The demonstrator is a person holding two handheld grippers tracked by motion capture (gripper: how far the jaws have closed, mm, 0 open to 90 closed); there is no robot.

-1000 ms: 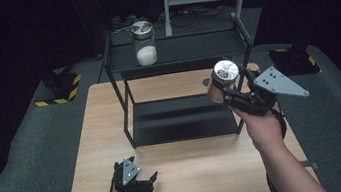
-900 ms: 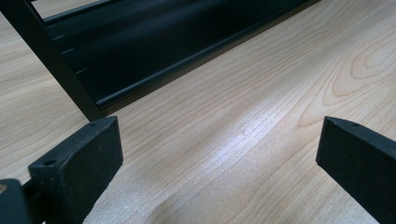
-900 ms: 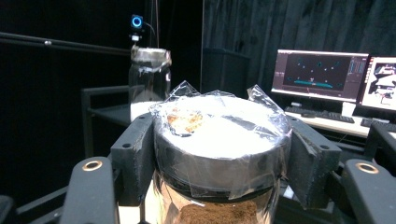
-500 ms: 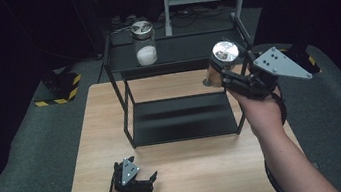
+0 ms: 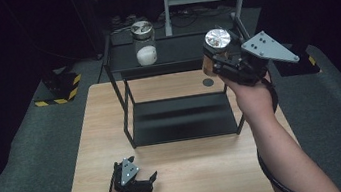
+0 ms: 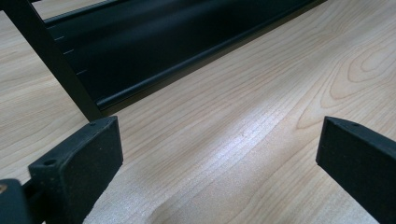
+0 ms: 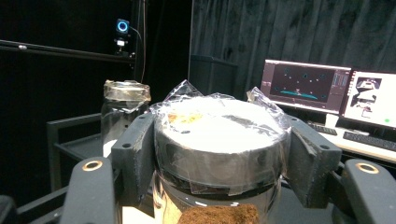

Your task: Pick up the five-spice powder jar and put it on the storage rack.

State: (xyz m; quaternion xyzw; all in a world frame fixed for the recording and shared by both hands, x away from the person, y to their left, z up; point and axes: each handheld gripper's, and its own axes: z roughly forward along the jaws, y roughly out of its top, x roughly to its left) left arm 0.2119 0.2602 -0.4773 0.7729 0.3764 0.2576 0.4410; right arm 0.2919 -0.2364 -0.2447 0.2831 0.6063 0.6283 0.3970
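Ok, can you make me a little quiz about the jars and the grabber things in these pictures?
1. True or false: the right gripper is clamped on a jar with brown stuff inside.
2. Where does the jar with white stuff stand? A) on the wooden table B) on the top shelf of the black rack C) on the floor
3. Fill in: the left gripper has its jaws ____ with nothing between them.

Key:
1. True. Its pads press on the lid's sides.
2. B, the black rack, top shelf.
3. Open, low over the wooden table.
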